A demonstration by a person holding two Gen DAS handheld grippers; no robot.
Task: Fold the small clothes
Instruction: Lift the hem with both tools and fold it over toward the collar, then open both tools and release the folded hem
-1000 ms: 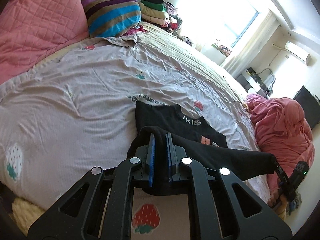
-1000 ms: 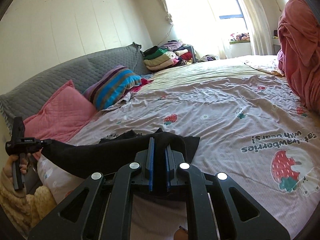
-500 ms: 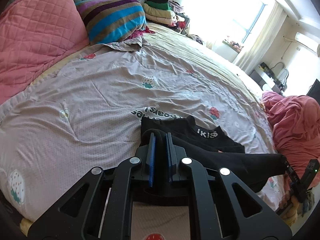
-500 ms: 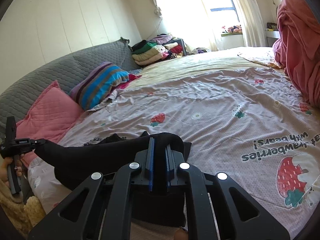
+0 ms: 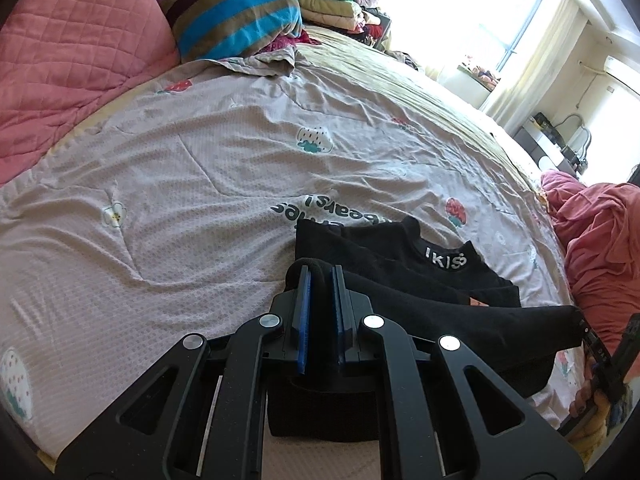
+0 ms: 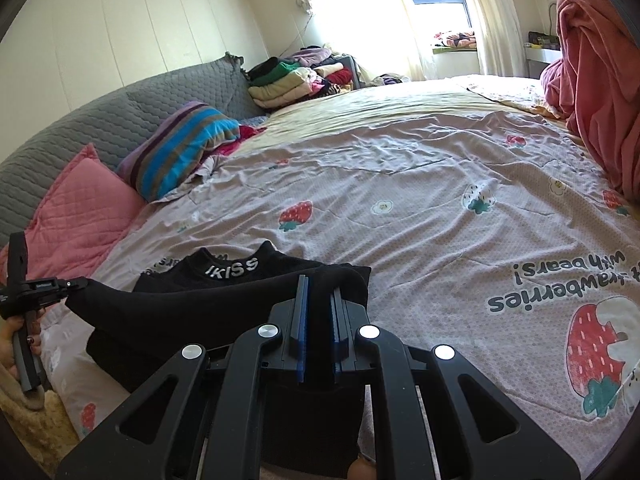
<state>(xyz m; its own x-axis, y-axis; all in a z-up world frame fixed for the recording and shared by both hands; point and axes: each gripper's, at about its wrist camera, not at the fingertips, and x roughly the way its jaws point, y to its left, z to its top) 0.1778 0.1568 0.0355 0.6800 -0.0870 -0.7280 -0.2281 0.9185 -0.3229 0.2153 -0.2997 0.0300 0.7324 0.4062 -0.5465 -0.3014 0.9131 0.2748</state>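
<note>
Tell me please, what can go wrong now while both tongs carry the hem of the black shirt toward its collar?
1. The black knit shirt with white collar lettering has its hem stretched between the left tongs and right tongs; uneven lowering could leave the fold crooked.
2. The lifted hem sags between the grips and may bunch when released.
3. The wrinkled strawberry-print bedsheet is soft, so the lower layer could shift.

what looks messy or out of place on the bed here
The pale bed sheet is creased, with one corner rucked up beside the striped pillow. A crumpled pink blanket is heaped at the far side. The black garment looks fine.
</note>
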